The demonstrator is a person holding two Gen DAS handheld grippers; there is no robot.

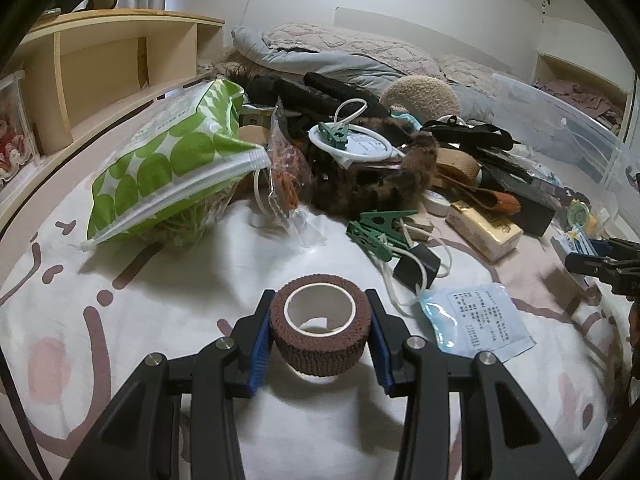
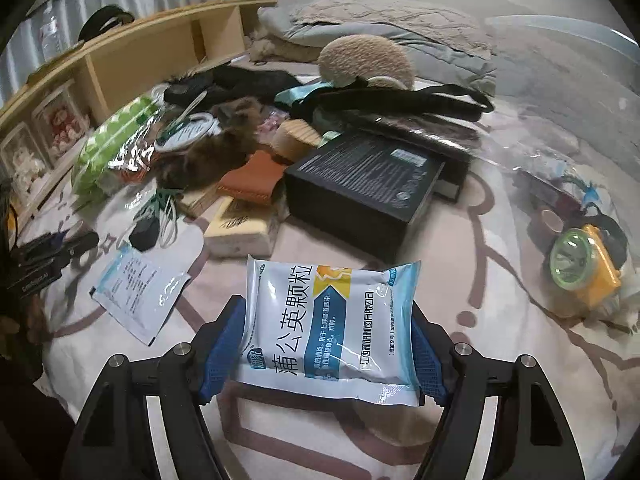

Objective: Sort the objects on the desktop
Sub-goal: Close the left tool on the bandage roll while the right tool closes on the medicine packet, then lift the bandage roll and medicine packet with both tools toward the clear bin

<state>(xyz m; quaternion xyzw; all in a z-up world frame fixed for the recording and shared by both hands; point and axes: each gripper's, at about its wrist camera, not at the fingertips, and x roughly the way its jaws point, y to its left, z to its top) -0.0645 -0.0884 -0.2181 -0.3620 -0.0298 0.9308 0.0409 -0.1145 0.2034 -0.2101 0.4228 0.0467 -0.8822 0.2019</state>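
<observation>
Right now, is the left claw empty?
No, the left claw is shut on the brown roll of crepe bandage tape, with its blue pads pressed against both sides of the roll.

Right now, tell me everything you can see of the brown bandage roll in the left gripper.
The brown bandage roll is a short, fat cylinder of crinkled, woven-looking wrap wound on a white core, whose hollow centre faces up toward the camera. It looks whole, with no loose tail showing. It stands upright between the fingers of the left gripper, whose blue pads press its two sides. Below it lies the white patterned bedsheet; whether the roll rests on the sheet or is just lifted off it cannot be told.
</observation>
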